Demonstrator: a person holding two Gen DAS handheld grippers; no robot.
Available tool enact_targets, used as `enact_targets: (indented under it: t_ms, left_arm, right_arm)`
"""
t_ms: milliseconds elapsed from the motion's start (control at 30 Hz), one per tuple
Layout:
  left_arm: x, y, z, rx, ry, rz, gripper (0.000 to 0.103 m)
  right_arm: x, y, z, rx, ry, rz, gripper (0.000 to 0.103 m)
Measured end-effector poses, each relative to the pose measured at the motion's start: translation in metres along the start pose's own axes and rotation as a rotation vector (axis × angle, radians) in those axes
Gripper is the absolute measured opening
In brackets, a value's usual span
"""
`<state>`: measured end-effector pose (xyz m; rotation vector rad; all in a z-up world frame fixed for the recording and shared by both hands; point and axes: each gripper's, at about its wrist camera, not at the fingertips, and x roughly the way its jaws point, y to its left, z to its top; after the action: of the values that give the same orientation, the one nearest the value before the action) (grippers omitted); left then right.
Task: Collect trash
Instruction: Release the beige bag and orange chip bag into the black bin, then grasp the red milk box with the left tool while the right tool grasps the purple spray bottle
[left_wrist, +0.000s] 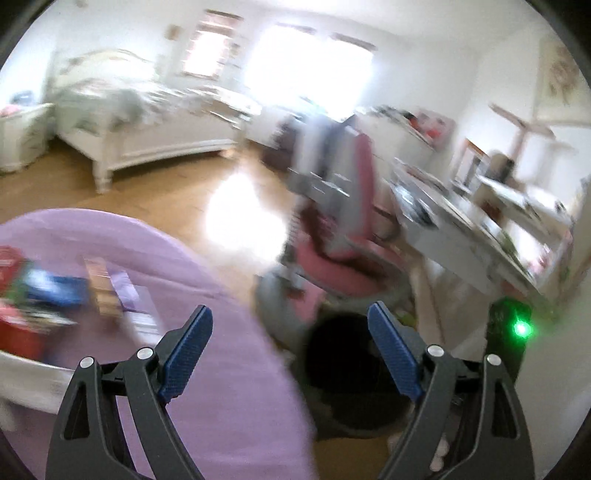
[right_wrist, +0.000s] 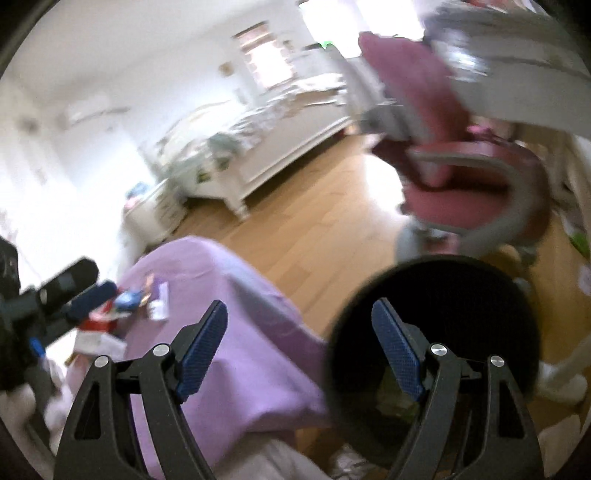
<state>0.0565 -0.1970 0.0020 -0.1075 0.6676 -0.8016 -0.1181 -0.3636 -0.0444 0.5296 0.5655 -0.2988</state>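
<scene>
Both views are motion-blurred. A round black trash bin stands on the wood floor beside a table under a purple cloth; something pale green lies inside it. My right gripper hangs open and empty, one finger over the cloth, the other over the bin's mouth. In the left wrist view the bin shows low between the fingers, and my left gripper is open with nothing in it. Several wrappers and small boxes lie on the purple cloth at the left; the same trash pile appears beside the left gripper.
A pink swivel chair stands just behind the bin. A cluttered desk runs along the right wall. A white bed and a nightstand stand across the open wood floor.
</scene>
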Motion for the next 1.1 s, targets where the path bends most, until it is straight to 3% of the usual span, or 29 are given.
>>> enact_targets:
  t_ms: [67,167,233,367,567,733,800,867,1000,1100]
  left_arm:
    - [-0.021,0.032,0.009,-0.033,-0.031,0.055,0.086]
    - [-0.051,0.098,0.026,-0.067,-0.046,0.220,0.086]
    - [-0.056,0.136,0.036,-0.086,0.002,0.306,0.086]
    - [-0.044,0.209,0.047,-0.095,0.132,0.404,0.084]
    - [-0.004,0.252,0.046,-0.047,0.304,0.399,0.071]
    - [0.020,0.271,0.041,0.001,0.404,0.392,0.071]
    - [0.023,0.277,0.042,-0.010,0.400,0.370,0.067]
    - [0.024,0.285,0.045,-0.061,0.381,0.344,0.052]
    - [0.022,0.292,0.045,-0.069,0.353,0.356,0.051]
    - [0.018,0.289,0.041,-0.061,0.340,0.371,0.050]
  right_arm:
    - [0.011,0.029,0.003,-0.053,0.020,0.047,0.080]
    - [0.031,0.071,0.009,-0.115,0.052,0.110,0.080]
    - [0.047,0.097,0.012,-0.142,0.087,0.151,0.072]
    - [0.086,0.144,0.017,-0.214,0.184,0.190,0.062]
    - [0.148,0.191,0.016,-0.347,0.325,0.163,0.054]
    - [0.180,0.215,0.009,-0.471,0.390,0.090,0.050]
    - [0.190,0.217,0.005,-0.507,0.410,0.068,0.050]
    - [0.198,0.220,0.004,-0.524,0.422,0.054,0.049]
    - [0.211,0.227,0.004,-0.542,0.418,0.039,0.046]
    - [0.219,0.233,0.004,-0.568,0.404,0.021,0.034]
